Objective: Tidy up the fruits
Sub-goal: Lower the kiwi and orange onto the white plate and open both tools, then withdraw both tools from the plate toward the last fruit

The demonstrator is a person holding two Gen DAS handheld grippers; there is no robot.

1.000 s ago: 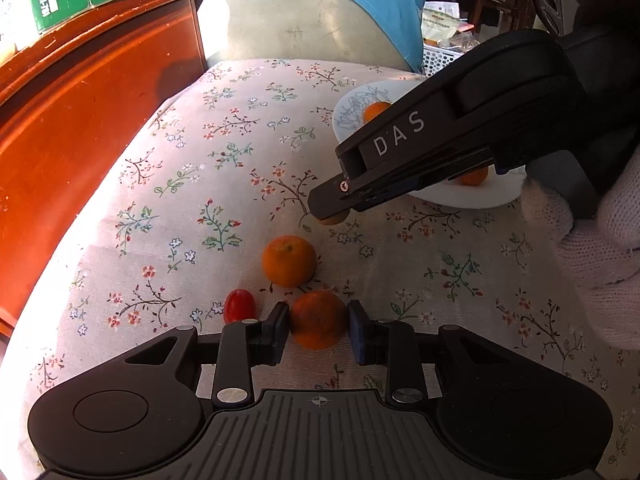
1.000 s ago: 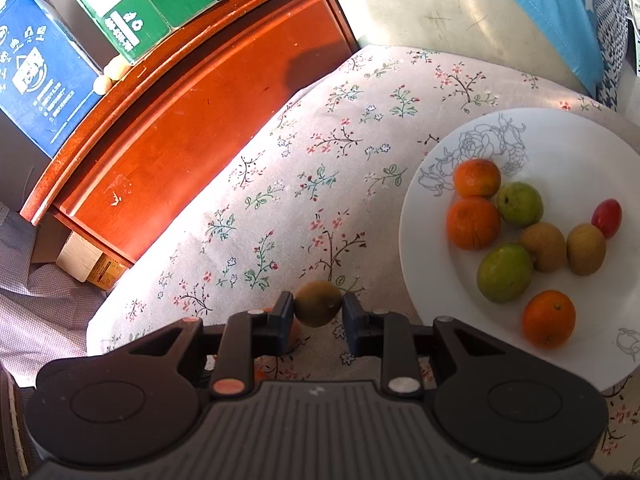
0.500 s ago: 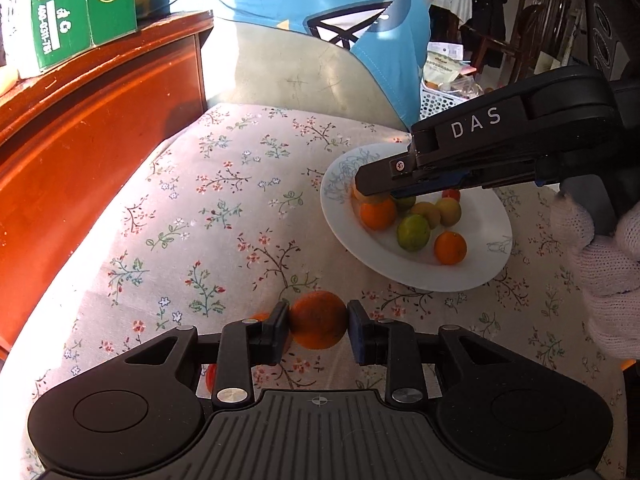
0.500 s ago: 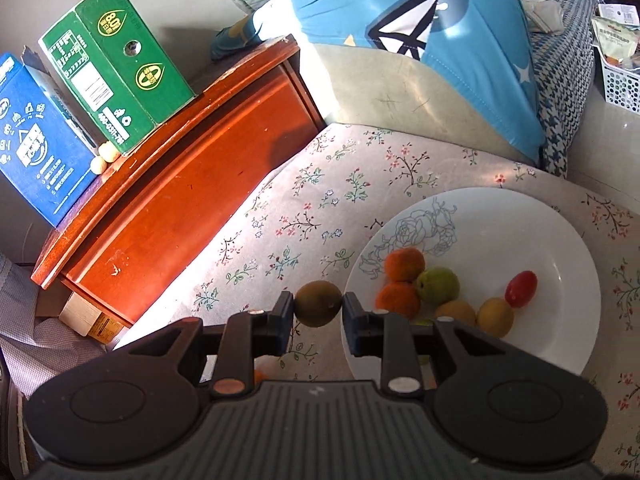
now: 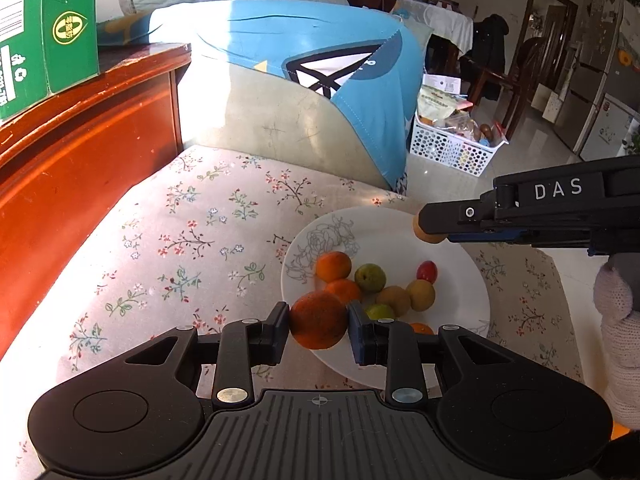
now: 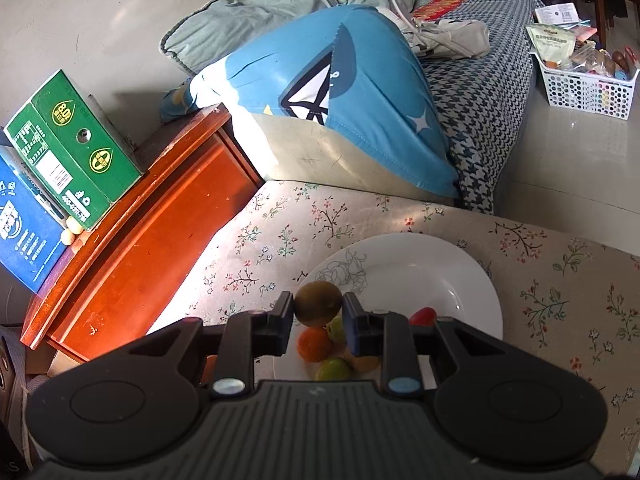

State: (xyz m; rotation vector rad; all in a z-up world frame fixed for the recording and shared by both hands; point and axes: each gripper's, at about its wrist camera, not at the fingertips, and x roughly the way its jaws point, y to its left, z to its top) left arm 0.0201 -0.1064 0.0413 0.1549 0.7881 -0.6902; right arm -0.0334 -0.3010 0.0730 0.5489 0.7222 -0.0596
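Observation:
My left gripper [image 5: 319,322] is shut on an orange [image 5: 318,319] and holds it above the near left rim of a white plate [image 5: 392,236]. The plate holds oranges, green fruits, brown kiwis and a red tomato [image 5: 427,271]. My right gripper [image 6: 319,311] is shut on a brown kiwi [image 6: 318,303], held above the plate [image 6: 420,264]. In the left wrist view the right gripper [image 5: 430,226] comes in from the right over the plate's far side, with the kiwi [image 5: 425,235] at its tip.
The plate stands on a flowered cloth [image 5: 192,240]. A red-brown wooden cabinet [image 5: 80,152] with a green box [image 5: 48,28] stands at the left. A blue cushion [image 5: 304,60] lies behind. A white basket [image 5: 452,148] sits on the floor.
Both grippers have risen and moved toward the plate with their fruit. The loose orange and tomato on the cloth have dropped out of the left wrist view.

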